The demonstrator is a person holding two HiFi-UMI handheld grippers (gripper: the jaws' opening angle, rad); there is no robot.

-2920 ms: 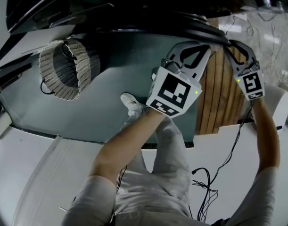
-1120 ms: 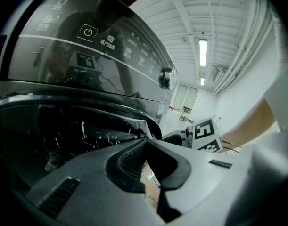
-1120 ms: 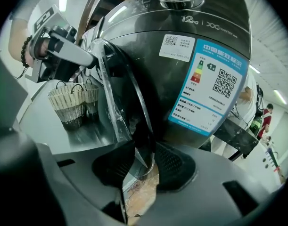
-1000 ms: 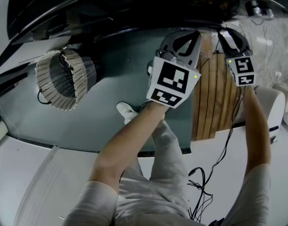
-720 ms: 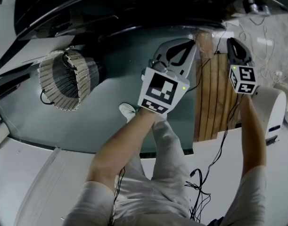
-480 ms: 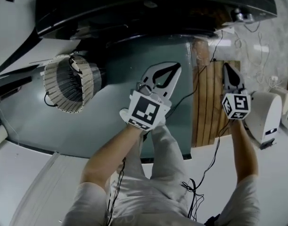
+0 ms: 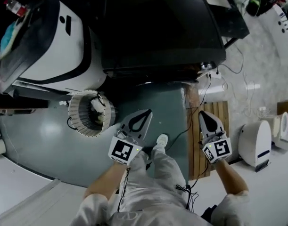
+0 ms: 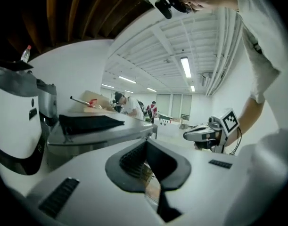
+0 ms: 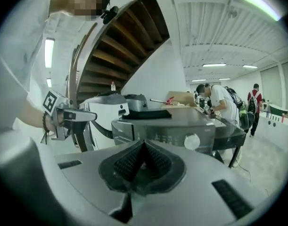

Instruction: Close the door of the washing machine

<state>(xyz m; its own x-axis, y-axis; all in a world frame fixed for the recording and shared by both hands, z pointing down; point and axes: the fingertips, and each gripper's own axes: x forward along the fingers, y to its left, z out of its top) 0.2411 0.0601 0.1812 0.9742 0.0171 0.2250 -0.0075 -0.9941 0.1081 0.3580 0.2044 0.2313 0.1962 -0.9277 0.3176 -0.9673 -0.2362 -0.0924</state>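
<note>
From above, the washing machine (image 7: pixel 158 27) shows its dark top; its door is hidden under the front edge. In the right gripper view the grey machine (image 9: pixel 167 128) stands ahead with a white dial (image 9: pixel 191 141), and my jaws cover its lower front. My left gripper (image 7: pixel 146 113) and right gripper (image 7: pixel 203 113) hang side by side, well short of the machine. Both are shut and hold nothing. Seen along their own jaws, the left gripper (image 8: pixel 146 145) and right gripper (image 9: pixel 144 144) have their ribbed pads pressed together.
A white appliance (image 7: pixel 49 36) stands left of the machine. A wicker basket (image 7: pixel 89 113) sits on the grey-green floor mat (image 7: pixel 35 140). Wooden slats (image 7: pixel 200 159), a small white device (image 7: pixel 254 142) and cables (image 7: pixel 193 194) are at the right. People (image 9: pixel 212 98) stand far behind.
Both grippers have pulled back from the machine's front and risen, and the view now looks down on its top. The right gripper's jaws, spread a second ago, have shut.
</note>
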